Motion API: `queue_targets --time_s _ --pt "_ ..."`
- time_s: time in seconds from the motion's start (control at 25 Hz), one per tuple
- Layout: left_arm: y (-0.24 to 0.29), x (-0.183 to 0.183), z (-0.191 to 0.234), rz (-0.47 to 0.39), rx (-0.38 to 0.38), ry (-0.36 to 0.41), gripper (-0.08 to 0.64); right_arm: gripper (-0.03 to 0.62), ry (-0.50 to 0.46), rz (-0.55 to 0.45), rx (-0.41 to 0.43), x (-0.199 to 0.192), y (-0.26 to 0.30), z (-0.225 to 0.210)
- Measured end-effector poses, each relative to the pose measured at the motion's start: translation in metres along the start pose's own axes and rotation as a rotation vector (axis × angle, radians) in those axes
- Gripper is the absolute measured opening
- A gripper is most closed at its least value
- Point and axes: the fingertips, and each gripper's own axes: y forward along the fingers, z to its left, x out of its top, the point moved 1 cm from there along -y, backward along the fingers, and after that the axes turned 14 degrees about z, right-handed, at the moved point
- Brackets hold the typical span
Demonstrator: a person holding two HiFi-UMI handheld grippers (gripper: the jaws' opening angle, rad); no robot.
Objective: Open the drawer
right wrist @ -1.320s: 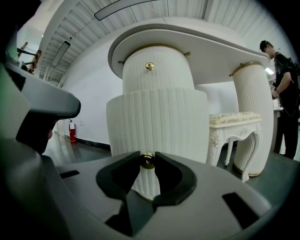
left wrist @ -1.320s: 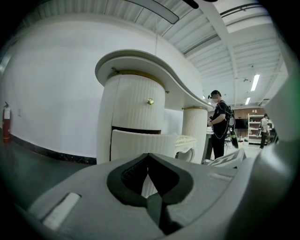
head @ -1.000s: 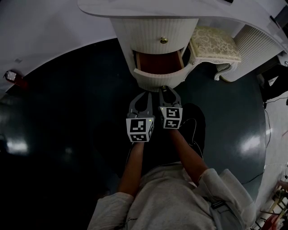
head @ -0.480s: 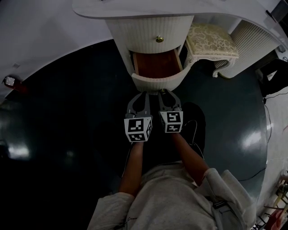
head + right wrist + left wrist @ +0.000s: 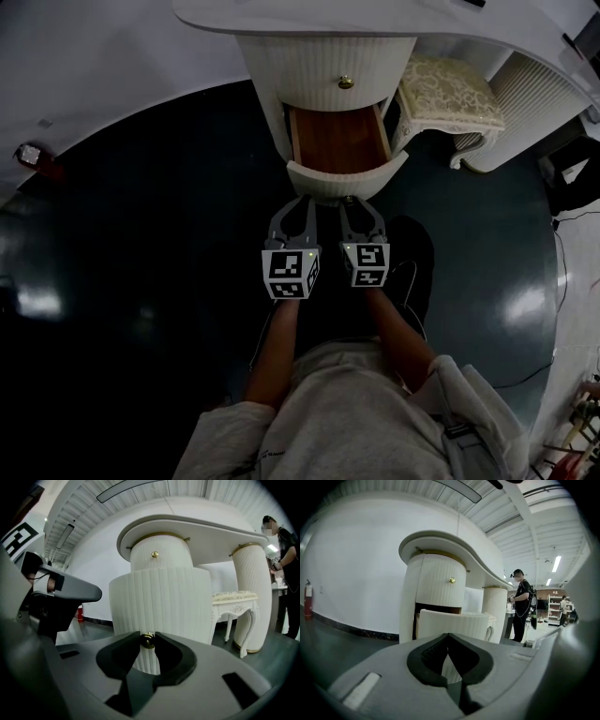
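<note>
Gripping the knob (image 5: 148,641) with the right gripper (image 5: 148,638), we have the drawer (image 5: 346,177) directly ahead of the jaws. It stands well out of the pedestal (image 5: 323,66), with its wooden floor bare to the head view. The knob is the only handle on that curved front, so we pinch it at the very tips. We point the tool nearly level at the front, so a pull should run straight along the drawer's travel. The jaws are only as far apart as the knob is wide, one pad pressed on each side of it.

The left gripper (image 5: 305,201) sits just beside the right one, on its left and short of the front. Its tips are closed together on nothing. We judge it is parked there because one tool is enough for this pull. Above both tools, the upper knob (image 5: 346,82) is untouched on a closed front. By our reckoning the drawer is largely open.
</note>
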Motion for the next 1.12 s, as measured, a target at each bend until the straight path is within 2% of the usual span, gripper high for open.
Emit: queue_targets --time_s 0.36,0.8,1.12 --pt "-0.007 0.0 0.006 0.002 0.022 -0.005 0.009 0.109 0.009 -0.005 0.01 -0.007 -0.01 0.003" --pt "-0.016 -0.006 0.035 -0.006 0.091 -0.08 0.009 0.109 0.006 0.003 0.027 -0.015 -0.024 0.007" --pt "-0.024 -0.008 0.05 -0.006 0.124 -0.09 0.009 0.109 0.011 0.009 0.022 -0.025 -0.039 0.011"
